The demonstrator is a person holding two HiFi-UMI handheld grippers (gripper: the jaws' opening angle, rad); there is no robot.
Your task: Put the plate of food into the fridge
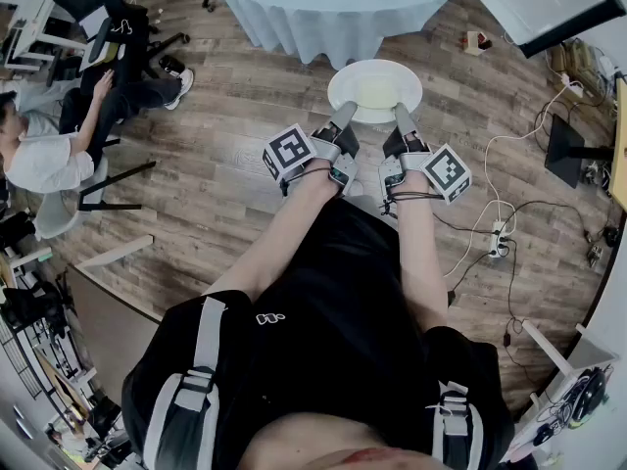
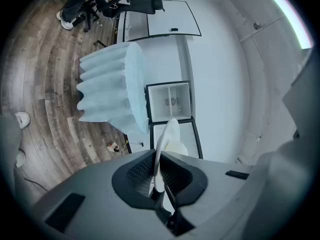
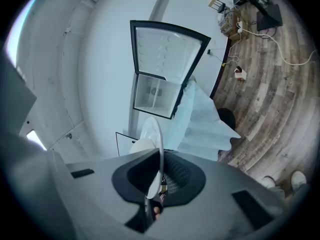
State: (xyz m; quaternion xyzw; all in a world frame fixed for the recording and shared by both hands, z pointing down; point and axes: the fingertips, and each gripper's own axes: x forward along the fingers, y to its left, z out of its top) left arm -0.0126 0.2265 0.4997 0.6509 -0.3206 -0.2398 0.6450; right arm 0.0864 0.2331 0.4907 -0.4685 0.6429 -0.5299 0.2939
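The plate hangs in the air above the wooden floor, carried by nothing but the two tongs. The left tongs are clamped on its near-left rim and the right tongs on its near-right rim. In each gripper view the thin white rim sits pinched between the dark pads. A pale lump of food lies at the plate's middle. The plate is held level, just short of the near edge of a tabletop draped in a light blue cloth. Past that tabletop, against the white wall, the fridge stands with its door swung open and its white inside showing. A seated person is off to the left.
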